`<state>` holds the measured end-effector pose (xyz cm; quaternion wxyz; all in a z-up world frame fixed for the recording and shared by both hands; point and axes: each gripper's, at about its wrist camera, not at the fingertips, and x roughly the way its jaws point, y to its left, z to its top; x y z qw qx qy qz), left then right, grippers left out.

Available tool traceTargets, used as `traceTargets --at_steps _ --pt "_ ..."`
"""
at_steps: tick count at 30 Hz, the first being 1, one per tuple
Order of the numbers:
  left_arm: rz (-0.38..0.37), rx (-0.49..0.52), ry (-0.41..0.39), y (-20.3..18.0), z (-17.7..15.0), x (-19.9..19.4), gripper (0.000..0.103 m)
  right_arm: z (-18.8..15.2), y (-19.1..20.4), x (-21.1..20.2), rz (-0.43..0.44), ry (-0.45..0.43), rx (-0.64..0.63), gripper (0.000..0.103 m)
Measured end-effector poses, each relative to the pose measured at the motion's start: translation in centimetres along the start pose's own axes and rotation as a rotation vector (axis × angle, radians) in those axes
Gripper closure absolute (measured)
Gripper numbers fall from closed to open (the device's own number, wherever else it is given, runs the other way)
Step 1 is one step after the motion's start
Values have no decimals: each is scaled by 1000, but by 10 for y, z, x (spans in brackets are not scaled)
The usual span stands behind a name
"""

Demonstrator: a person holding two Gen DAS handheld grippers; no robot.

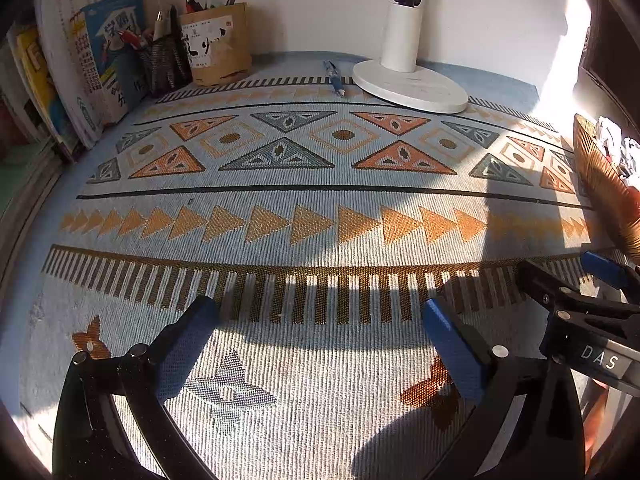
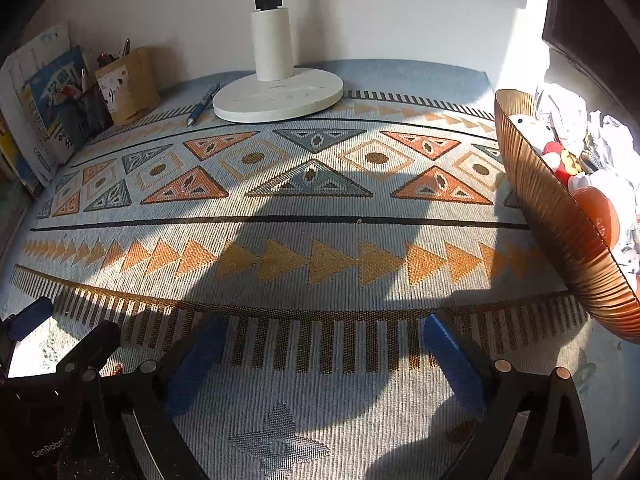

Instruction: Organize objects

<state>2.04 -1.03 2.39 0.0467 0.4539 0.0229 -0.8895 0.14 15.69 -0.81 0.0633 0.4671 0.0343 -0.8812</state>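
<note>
Trouble ahead is mostly at the lamp base [image 2: 278, 96]: the pen [image 2: 203, 105] lies touching or just beside it, so a wide grab could bump it. Both the left gripper [image 1: 320, 312] and right gripper [image 2: 322, 338] are spread wide and empty, well short of the pen at the tabletop's [image 2: 320, 240] far edge.

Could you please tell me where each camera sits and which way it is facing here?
Left wrist: on the left gripper, angled down over the patterned mat; own open fingers show, the right gripper at right.
Right wrist: on the right gripper, same downward angle; open fingers, bowl at right.
Shared: lamp base, pen, pen holders, books.
</note>
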Motion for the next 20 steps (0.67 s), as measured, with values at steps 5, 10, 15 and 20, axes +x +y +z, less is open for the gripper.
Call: traceTargets --at_steps 5,10,15,20 --pt "-2 -2 -1 0 0 0 0 -1 -1 0 -2 -5 -5 0" --pt "-4 -3 -1 0 0 0 0 -9 -2 -4 -3 -29 -4 0" --pt "-5 -3 -1 0 0 0 0 -8 -2 -4 -2 -29 -5 0" --pt "-5 -3 -1 0 0 0 0 -8 -2 -4 -2 -29 -5 0"
